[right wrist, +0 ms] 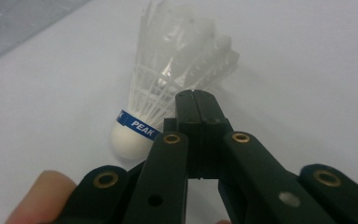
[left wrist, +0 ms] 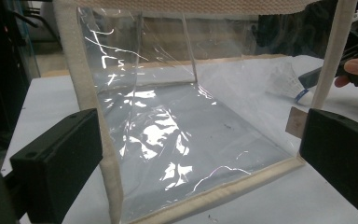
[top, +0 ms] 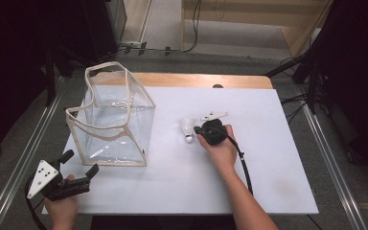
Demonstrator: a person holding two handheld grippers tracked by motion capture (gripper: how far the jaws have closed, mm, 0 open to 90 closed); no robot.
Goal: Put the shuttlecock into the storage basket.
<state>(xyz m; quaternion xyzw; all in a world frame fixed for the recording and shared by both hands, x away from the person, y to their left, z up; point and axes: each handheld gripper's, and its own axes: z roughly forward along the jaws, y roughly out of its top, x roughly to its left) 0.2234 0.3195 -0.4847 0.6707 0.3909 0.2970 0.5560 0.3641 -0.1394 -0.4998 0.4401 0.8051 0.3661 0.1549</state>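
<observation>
A white feather shuttlecock (top: 187, 128) with a blue band lies on the white table top (top: 268, 167), its cork toward the near edge. In the right gripper view the shuttlecock (right wrist: 168, 88) lies just beyond my right gripper (right wrist: 194, 95), whose jaws are shut flat together at the feather skirt; I cannot tell if they touch it. That right gripper (top: 197, 129) is held from the right of the shuttlecock. A clear plastic bag (top: 112, 120) with cream trim stands open-topped at the left. My left gripper (top: 81, 162) stands open at the bag's near corner. In the left gripper view the bag (left wrist: 177, 140) stands between the wide-open jaws of my left gripper (left wrist: 200, 135).
The table's wooden far edge (top: 196, 79) shows behind the white top. Metal rails (top: 24, 158) run along both sides of the table, and dark equipment with cables stands at the back. Open white surface lies right of the right hand.
</observation>
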